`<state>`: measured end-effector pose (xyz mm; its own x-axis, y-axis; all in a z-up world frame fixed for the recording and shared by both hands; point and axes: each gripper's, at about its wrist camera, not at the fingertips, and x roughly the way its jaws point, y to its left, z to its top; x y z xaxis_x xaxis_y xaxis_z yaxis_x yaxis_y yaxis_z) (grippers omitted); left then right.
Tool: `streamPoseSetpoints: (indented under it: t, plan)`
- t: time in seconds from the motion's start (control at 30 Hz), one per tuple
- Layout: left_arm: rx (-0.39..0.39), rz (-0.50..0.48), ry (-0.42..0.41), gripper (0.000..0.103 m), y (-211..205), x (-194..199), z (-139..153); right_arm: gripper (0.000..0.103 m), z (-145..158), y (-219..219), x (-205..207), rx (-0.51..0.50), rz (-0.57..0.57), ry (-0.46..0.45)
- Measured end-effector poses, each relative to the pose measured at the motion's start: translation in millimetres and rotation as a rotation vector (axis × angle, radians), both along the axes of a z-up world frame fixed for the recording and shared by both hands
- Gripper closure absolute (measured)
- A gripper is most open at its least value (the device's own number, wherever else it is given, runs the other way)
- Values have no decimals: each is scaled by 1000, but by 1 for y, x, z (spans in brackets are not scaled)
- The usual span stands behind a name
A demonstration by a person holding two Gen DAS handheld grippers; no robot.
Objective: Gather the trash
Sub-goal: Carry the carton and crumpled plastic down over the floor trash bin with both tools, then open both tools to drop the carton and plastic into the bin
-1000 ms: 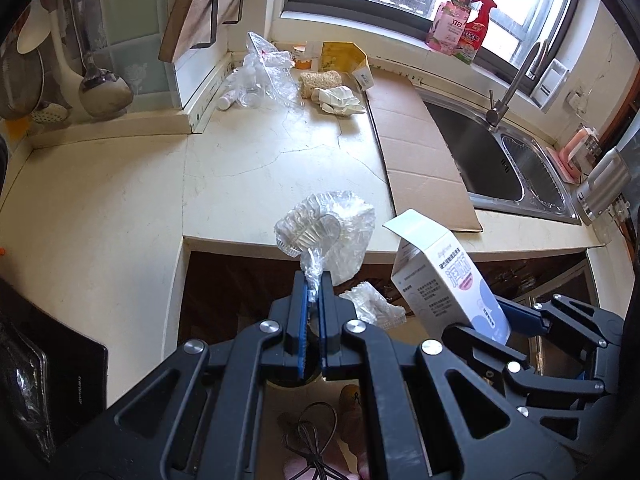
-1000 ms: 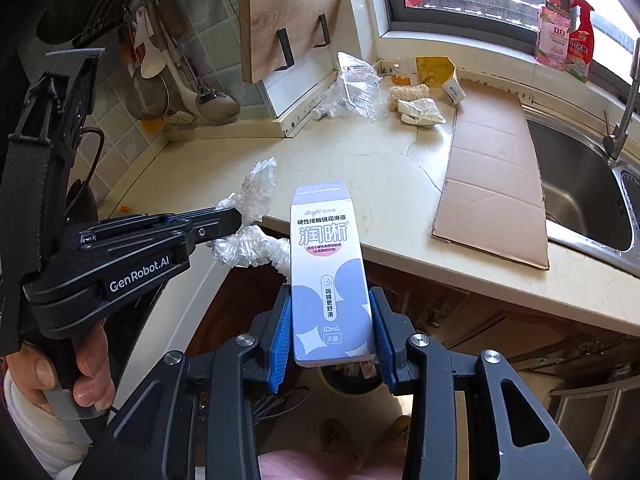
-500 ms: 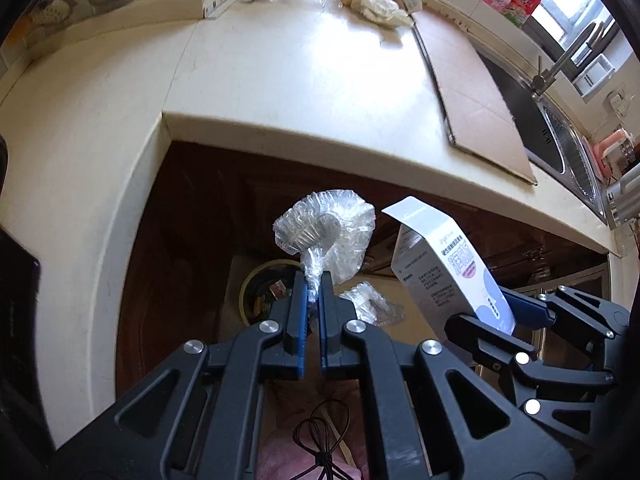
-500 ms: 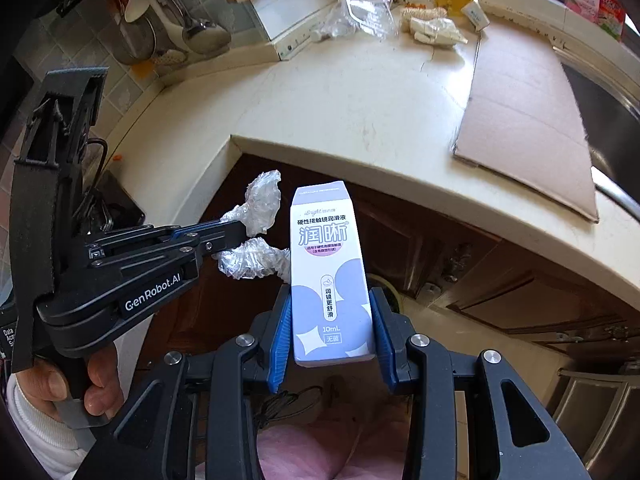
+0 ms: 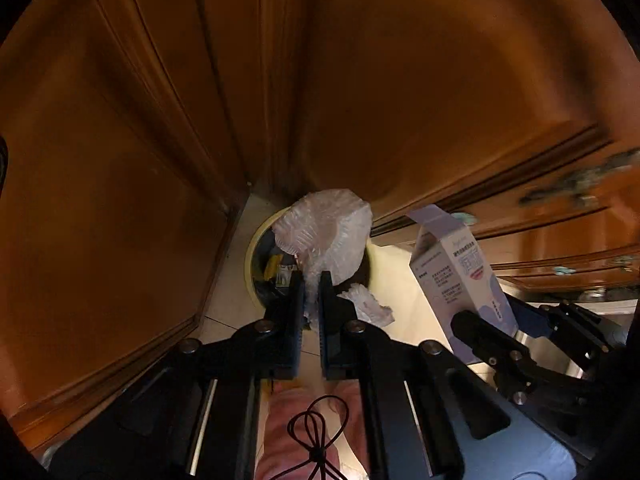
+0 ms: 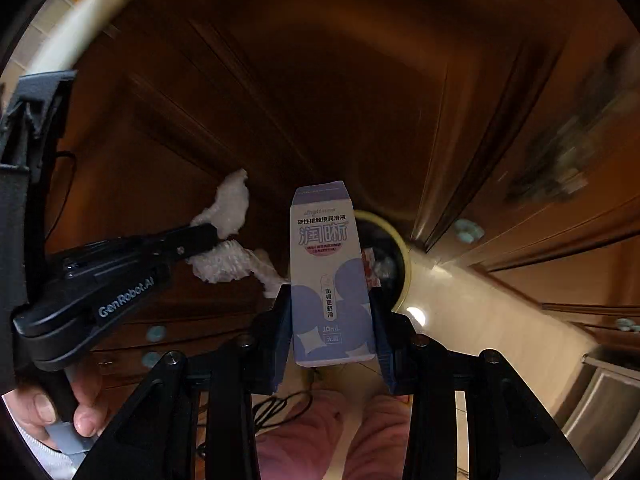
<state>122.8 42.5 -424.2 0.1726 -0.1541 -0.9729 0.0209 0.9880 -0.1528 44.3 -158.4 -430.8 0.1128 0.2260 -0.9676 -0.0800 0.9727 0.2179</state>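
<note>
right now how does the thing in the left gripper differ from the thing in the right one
The left gripper pinches a crumpled clear plastic wrapper, soft and shapeless; the right gripper clamps a rigid white and lilac carton with printed text. The wrapper is held by a thin twisted end with jaws nearly touching; the carton keeps the jaws well apart. Both hang near the yellow-rimmed trash bin on the floor.

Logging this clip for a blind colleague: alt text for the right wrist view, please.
The right gripper clamps a small purple-and-white carton above a yellow-rimmed bin on the floor; beside it, the left gripper pinches crumpled clear plastic. Brown cabinet doors surround them.
</note>
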Motion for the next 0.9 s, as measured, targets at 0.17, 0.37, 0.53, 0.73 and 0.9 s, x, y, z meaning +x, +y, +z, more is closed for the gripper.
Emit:
streamPoseSetpoints:
  t: [0.17,0.37,0.53,0.73,0.9]
  plan:
    - [16,-4,29,92,-3,8,-83,66,-92,0,9,-6,-4,30]
    - [35,9,104,40,-4,10,-167,48,-183,5,20,-12,34,42]
    - [33,17,145,40,-4,3,-198,34,-212,-6,19,-36,25,18]
    - [38,13,139,40,-2,0,-198,34,-231,-1,-4,-39,9,49]
    - [43,8,114,40,4,3,-176,34,-214,-4,-5,-41,-17,38]
